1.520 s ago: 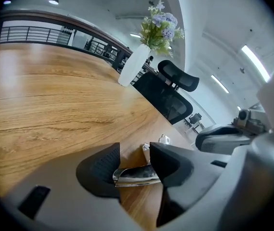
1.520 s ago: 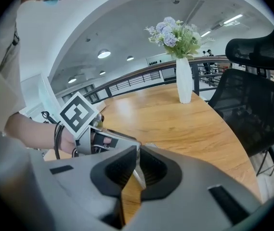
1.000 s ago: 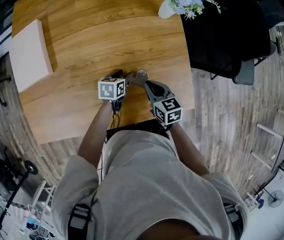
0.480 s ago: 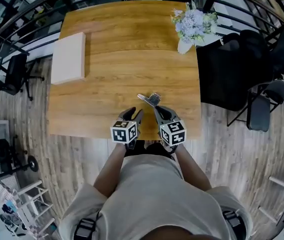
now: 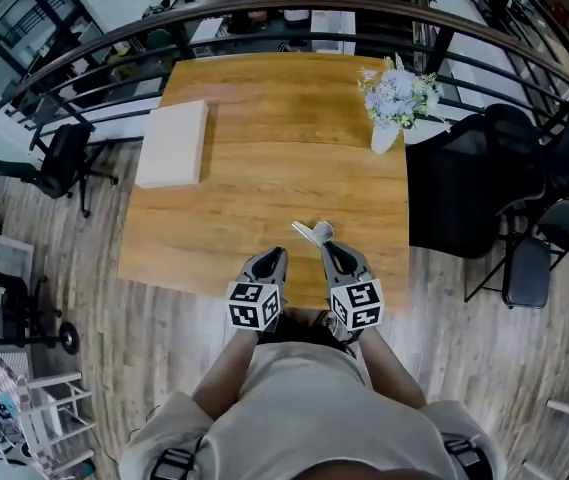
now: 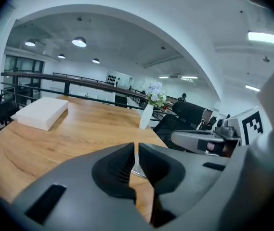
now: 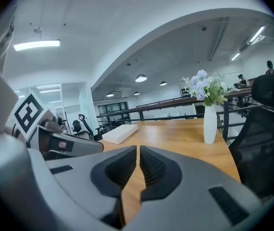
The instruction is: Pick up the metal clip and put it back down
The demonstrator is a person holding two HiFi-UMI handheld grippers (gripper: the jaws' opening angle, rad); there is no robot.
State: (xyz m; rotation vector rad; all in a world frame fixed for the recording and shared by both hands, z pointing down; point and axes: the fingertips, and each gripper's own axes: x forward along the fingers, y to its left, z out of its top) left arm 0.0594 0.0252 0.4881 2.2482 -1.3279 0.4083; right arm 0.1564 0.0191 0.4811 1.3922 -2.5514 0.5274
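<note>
Both grippers have pulled back toward you. Your left gripper (image 5: 268, 261) has just been closing and is nearly shut on nothing; your right gripper (image 5: 331, 252) is pinched together, also empty. Just past its tips the silvery, angular metal clip (image 5: 313, 233) lies on the wooden table (image 5: 264, 173). Farther off stand a white box (image 5: 172, 144) and a flower vase (image 5: 385, 134).

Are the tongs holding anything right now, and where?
Nothing. The left tongs and right tongs are shut and empty; the left just closed on nothing. The metal clip lies on the table.
</note>
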